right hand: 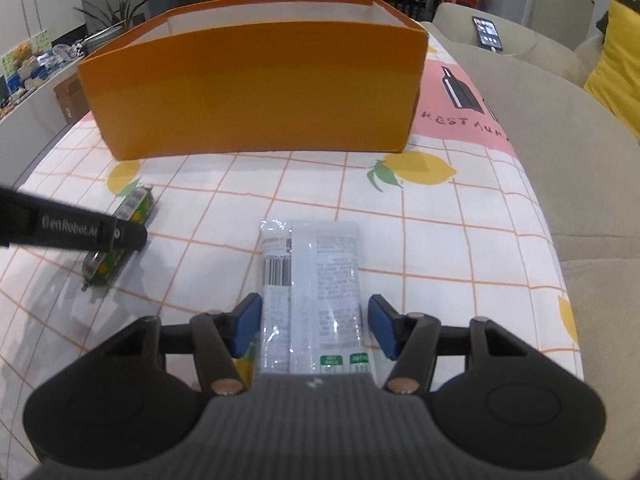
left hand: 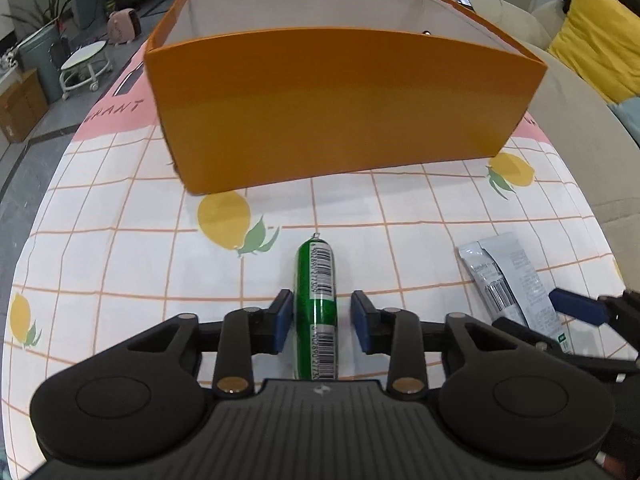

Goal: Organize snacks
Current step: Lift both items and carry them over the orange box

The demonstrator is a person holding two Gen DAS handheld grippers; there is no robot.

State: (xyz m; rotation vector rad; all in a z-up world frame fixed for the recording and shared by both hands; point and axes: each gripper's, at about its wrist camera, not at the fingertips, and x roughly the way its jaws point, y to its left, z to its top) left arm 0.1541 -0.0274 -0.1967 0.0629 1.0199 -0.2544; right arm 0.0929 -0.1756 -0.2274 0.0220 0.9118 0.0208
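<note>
box: the big orange cardboard box (left hand: 344,104) looks like it has no snacks in it yet, though its floor is hidden
left gripper (left hand: 322,320): jaws apart around the green foil sausage stick (left hand: 316,304), no squeeze yet
right gripper (right hand: 313,326): wide around the flat silver snack packet (right hand: 312,280) on the bench (right hand: 440,240), not lifted
left to do: pretty much everything

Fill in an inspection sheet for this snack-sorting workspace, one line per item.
Surface: tablecloth with orange grid and lemon print, pink band at the far end.
Job's things: orange box upright and open-topped, contents hidden; green sausage stick and silver snack packet lying flat in front of it.
Clutter: nothing seen on the cloth.
Grippers: left gripper open, fingers either side of the sausage stick with gaps; right gripper open around the packet, no clear squeeze.
Cables: nothing seen.
Surroundings: beige sofa with a phone and yellow cushion; potted plants and a white stool behind.
</note>
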